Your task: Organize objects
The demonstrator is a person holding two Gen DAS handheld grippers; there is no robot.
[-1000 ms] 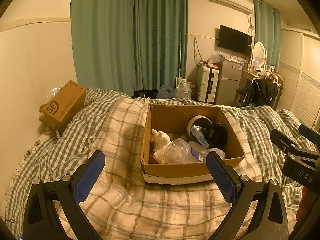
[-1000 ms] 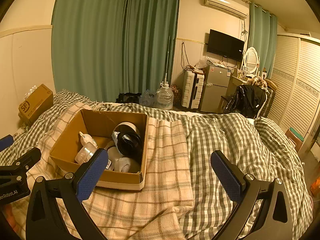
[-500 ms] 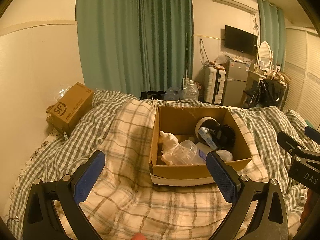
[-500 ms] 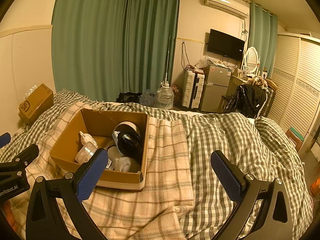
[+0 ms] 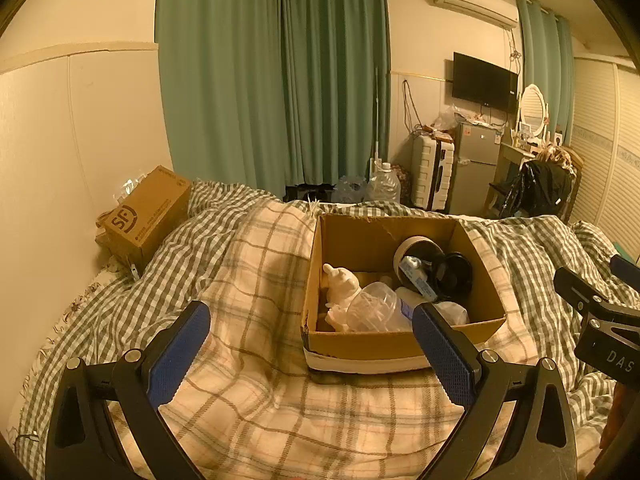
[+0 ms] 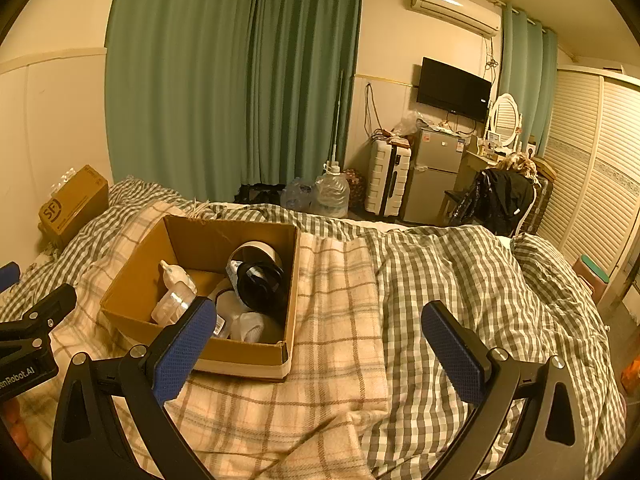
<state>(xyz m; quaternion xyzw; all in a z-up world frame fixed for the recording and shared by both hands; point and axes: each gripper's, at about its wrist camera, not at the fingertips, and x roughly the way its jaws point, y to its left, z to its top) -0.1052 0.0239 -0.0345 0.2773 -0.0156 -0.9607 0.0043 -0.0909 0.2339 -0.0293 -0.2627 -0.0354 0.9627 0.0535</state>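
Fingers (image 5: pixel 444 354) of both grippers wide apart, holding nothing, near the box (image 5: pixel 400 344) of bottles on the bed (image 6: pixel 460 280); either unpacking about to begin or packing finished.

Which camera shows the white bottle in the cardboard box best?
The left wrist view: the white bottle lies close and unobstructed. The right wrist view shows it smaller, its lower end near that gripper's left finger.

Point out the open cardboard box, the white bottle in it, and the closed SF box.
open cardboard box (image 5: pixel 400 346): left wrist view, near front wall.
white bottle (image 5: pixel 342 282): left wrist view, upper body.
closed SF box (image 5: pixel 146 216): left wrist view, printed side face.
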